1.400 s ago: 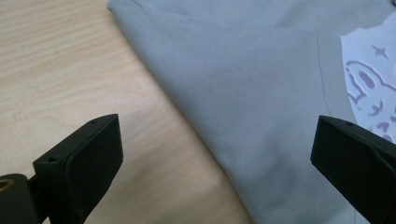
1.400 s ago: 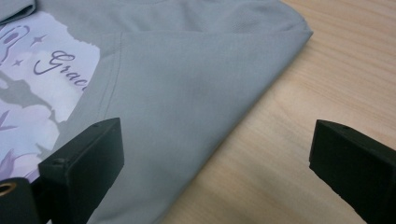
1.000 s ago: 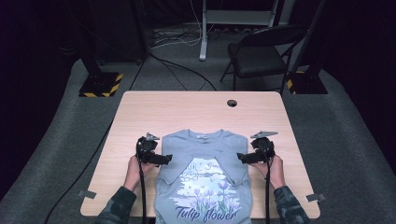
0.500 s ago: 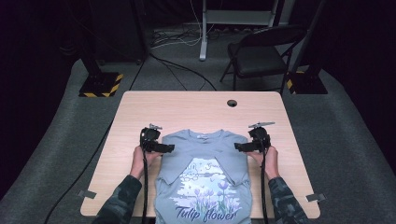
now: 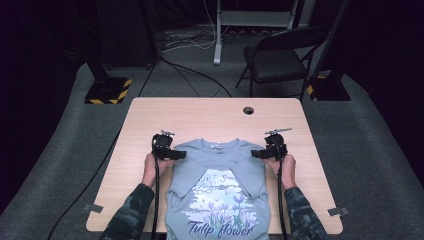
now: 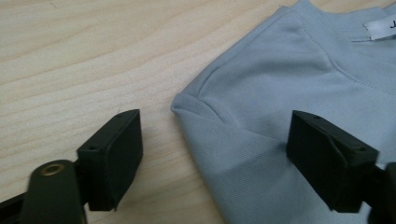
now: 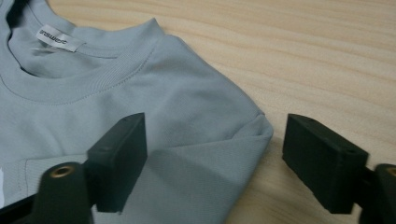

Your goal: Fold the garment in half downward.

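Here the shirt (image 5: pixel 217 192) lies flat on the table (image 5: pixel 210 117), sleeves folded in. The left gripper (image 5: pixel 176 155) and right gripper (image 5: pixel 259 154) have just been closing, yet each still gapes astride a shoulder corner, pads unpressed. The gripper views show the collar label (image 7: pixel 57 38); the high view shows the tulip print.

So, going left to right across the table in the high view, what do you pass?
Bare table edge → left claw → blue T-shirt → right claw → bare table again. Each claw's jaws have just been closing around a shoulder corner of the shirt, not yet pinching it.
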The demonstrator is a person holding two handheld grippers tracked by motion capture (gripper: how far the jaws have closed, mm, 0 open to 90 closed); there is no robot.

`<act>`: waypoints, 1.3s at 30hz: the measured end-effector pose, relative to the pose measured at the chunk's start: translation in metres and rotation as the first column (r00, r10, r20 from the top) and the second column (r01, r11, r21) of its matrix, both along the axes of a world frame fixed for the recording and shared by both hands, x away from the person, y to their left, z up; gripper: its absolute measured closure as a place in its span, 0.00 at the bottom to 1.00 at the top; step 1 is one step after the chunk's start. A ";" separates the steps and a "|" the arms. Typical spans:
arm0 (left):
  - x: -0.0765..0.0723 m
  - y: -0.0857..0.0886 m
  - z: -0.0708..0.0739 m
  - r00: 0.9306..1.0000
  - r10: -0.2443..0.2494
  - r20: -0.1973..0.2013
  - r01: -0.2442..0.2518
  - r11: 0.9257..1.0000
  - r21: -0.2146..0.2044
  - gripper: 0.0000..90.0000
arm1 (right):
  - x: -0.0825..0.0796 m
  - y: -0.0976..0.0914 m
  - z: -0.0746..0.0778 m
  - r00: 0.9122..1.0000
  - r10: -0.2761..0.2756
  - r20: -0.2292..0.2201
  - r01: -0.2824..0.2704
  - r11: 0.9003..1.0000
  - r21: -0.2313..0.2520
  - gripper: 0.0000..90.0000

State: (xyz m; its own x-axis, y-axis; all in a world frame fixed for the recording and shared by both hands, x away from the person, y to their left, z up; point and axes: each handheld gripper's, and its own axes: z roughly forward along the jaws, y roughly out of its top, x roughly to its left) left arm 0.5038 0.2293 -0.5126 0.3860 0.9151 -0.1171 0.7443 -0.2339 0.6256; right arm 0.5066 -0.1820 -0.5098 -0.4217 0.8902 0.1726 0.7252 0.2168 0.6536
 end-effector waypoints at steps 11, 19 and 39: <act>-0.004 -0.002 0.002 1.000 -0.010 0.023 0.009 0.998 0.065 0.46 | 0.000 0.001 -0.001 1.000 0.007 -0.012 -0.007 1.000 -0.011 0.52; -0.006 -0.007 0.003 0.999 -0.024 0.025 0.023 0.998 0.064 0.68 | -0.001 0.000 -0.001 1.000 -0.020 -0.001 0.020 0.999 -0.026 0.72; -0.015 -0.003 0.001 0.995 -0.026 0.093 0.026 1.000 -0.004 0.92 | -0.010 -0.002 -0.001 0.998 -0.029 0.048 0.029 1.000 0.005 0.94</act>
